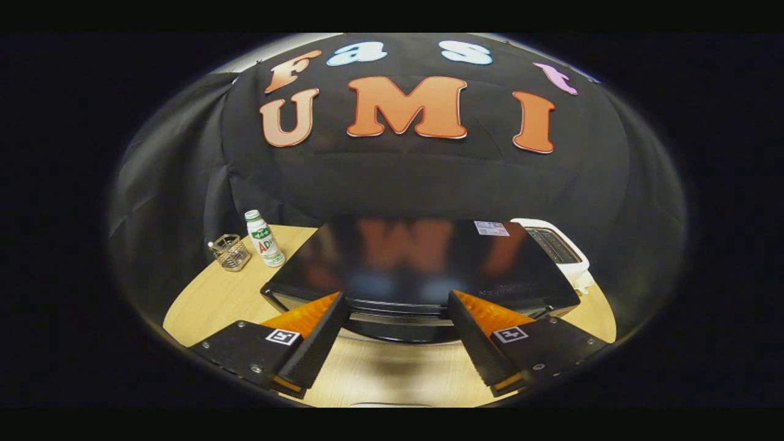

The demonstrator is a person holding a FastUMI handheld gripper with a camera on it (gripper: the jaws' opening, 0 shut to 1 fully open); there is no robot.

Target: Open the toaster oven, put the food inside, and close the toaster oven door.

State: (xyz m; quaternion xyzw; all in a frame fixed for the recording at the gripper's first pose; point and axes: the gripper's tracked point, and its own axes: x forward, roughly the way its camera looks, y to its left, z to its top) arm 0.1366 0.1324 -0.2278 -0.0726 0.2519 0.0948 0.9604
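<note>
the glossy black box-shaped toaster oven sits square on the pale wooden counter, just ahead of the tongs, its front top edge running between the two fingertips. it reads as a heavy, rigid metal-and-glass appliance, so it likely won't shift under a light pull, but the shiny shell looks slippery. the place to take hold is the bar-like handle along the upper front of the door, which shows as a pale strip just below the top edge; a door like this probably hinges at the bottom and swings down stiffly. the door glass would be the fragile part, so best keep off it. the flat top is mirror-smooth and reflects the wall behind, with a small pale sticker near its back corner.

the tongs are spread wide, holding nothing, fingers flanking the oven's front edge; whether they touch it, i cannot tell.

further out, a white pop-up toaster stands right beside the oven on one side. on the other side, well apart, a small white bottle with a green cap stands upright next to a little clear glass holder.
</note>
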